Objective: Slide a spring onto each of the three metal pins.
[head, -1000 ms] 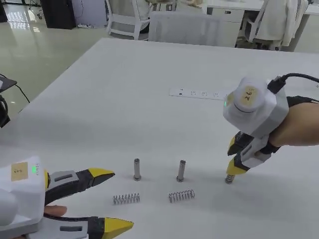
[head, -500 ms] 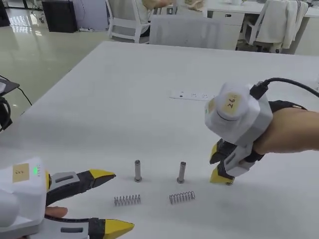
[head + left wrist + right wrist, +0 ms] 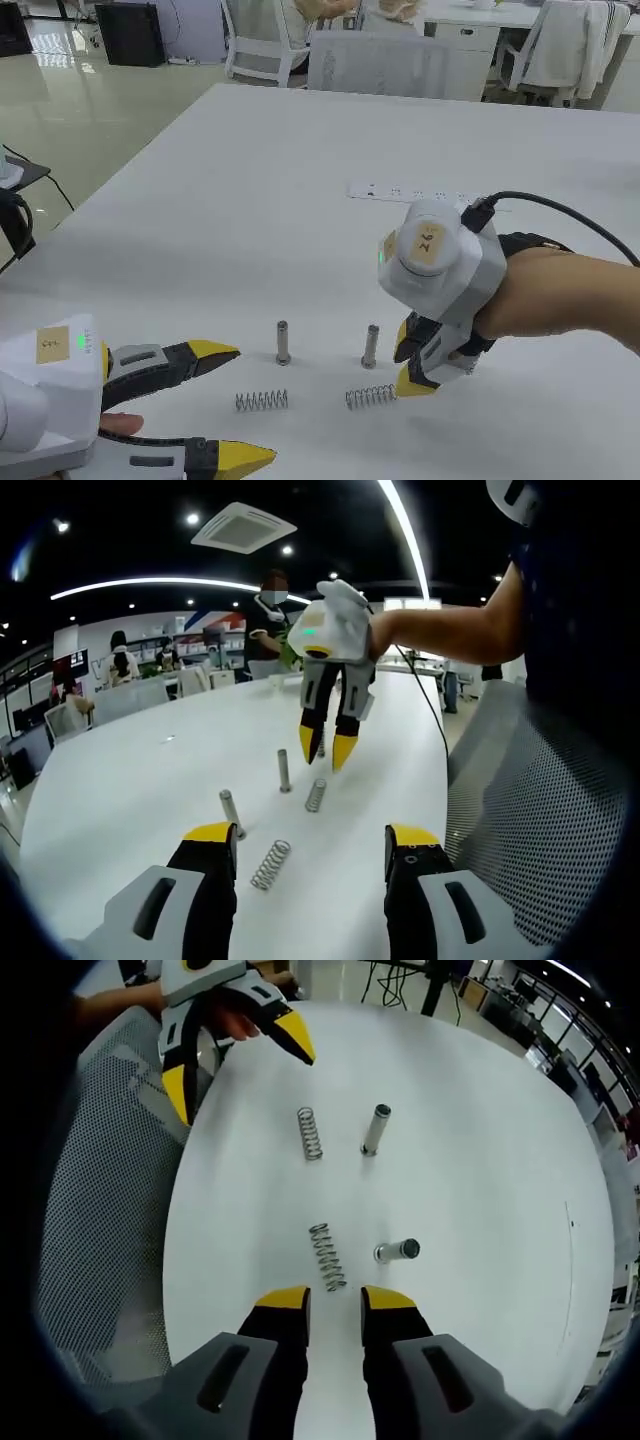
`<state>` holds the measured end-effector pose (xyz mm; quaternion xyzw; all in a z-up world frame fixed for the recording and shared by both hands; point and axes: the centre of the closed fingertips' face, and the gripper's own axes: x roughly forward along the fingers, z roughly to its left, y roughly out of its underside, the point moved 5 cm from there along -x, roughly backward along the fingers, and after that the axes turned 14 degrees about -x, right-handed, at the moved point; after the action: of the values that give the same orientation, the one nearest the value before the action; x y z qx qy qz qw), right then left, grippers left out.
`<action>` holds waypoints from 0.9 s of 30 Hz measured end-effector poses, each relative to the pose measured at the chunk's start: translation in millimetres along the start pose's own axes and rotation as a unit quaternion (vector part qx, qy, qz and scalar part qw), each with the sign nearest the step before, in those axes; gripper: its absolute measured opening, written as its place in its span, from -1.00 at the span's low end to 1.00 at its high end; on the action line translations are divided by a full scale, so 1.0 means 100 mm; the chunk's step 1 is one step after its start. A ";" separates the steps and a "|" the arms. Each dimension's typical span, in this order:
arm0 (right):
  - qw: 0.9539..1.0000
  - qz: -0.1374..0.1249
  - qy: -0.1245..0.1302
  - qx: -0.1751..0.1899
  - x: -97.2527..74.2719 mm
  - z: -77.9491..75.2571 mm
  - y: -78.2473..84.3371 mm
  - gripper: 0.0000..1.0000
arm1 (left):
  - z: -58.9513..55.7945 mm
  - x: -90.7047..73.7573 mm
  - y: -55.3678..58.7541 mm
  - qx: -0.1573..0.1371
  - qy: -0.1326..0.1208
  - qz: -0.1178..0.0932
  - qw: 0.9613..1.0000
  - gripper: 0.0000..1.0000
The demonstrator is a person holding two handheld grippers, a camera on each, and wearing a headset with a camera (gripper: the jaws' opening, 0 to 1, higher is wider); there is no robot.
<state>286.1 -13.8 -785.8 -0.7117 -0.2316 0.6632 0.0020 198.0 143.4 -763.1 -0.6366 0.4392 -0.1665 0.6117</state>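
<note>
Two bare metal pins [image 3: 283,342] [image 3: 371,346] stand upright on the white table [image 3: 300,200]. In front of each lies a spring [image 3: 262,401] [image 3: 370,396]. My right gripper [image 3: 409,362] hovers, jaws pointing down, just right of the right-hand spring [image 3: 327,1256] and its pin [image 3: 397,1251]. It is narrowly open, with nothing between the jaws. My left gripper [image 3: 235,405] is wide open and empty near the table's front left, pointing at the left spring [image 3: 270,864]. The right gripper [image 3: 325,745] hangs over the far spring [image 3: 316,795].
A white power strip [image 3: 420,193] lies farther back on the table. A cable [image 3: 560,215] runs from the right gripper. Chairs [image 3: 375,65] and desks stand beyond the far edge. A mesh chair seat [image 3: 110,1210] is at the table's near edge.
My right gripper has moved left, from the far-right spot to beside the middle pin and the right-hand spring. The left gripper has stayed put. The head view shifted slightly.
</note>
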 end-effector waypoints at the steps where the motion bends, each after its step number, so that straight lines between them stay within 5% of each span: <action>1: 1.000 -0.001 -0.003 -0.001 0.02 0.01 -0.01 -0.64 | 0.00 0.00 0.00 -0.001 0.000 0.000 1.000 0.08; 27: 0.999 0.024 -0.024 -0.030 0.28 0.01 0.05 -0.78 | 0.00 0.01 0.03 -0.006 0.000 0.002 1.000 0.05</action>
<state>286.7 -9.3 -814.4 -0.7008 -0.2345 0.6725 -0.0410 197.4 142.5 -765.9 -0.6392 0.4413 -0.1624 0.6085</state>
